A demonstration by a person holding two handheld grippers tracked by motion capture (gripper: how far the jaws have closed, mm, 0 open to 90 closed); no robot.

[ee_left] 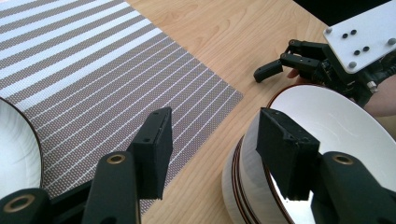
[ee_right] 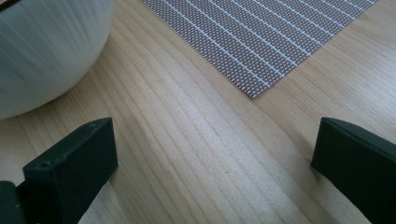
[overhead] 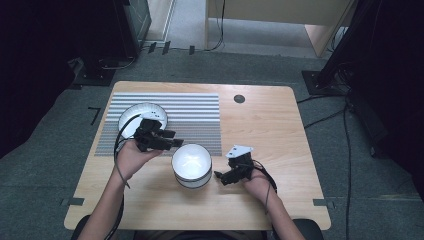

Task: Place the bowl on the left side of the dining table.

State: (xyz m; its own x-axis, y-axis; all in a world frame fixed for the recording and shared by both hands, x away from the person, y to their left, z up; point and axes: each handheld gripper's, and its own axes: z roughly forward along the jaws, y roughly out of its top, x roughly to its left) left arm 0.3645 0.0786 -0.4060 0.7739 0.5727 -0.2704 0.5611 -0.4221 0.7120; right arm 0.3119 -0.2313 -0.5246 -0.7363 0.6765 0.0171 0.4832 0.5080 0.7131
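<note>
A stack of white bowls with thin brown rims [overhead: 192,164] [ee_left: 345,126] stands on the wood in the middle of the table. My left gripper [overhead: 176,143] [ee_left: 215,135] comes at it from the left with its jaws apart. One jaw sits at the top bowl's rim, the other hangs outside over the mat's edge, and neither pad presses on anything. A single white bowl [overhead: 142,116] [ee_left: 14,154] rests on the striped placemat [overhead: 165,122] [ee_left: 93,70] behind that hand. My right gripper [overhead: 221,177] [ee_right: 215,154] lies low to the right of the stack [ee_right: 46,51], open over bare wood.
The wooden table [overhead: 270,130] has a small dark round cap [overhead: 239,98] near its far edge. In the left gripper view, the right gripper [ee_left: 280,65] with its grey plate sits just beyond the stack. Dark equipment, stands and cables surround the table on the floor.
</note>
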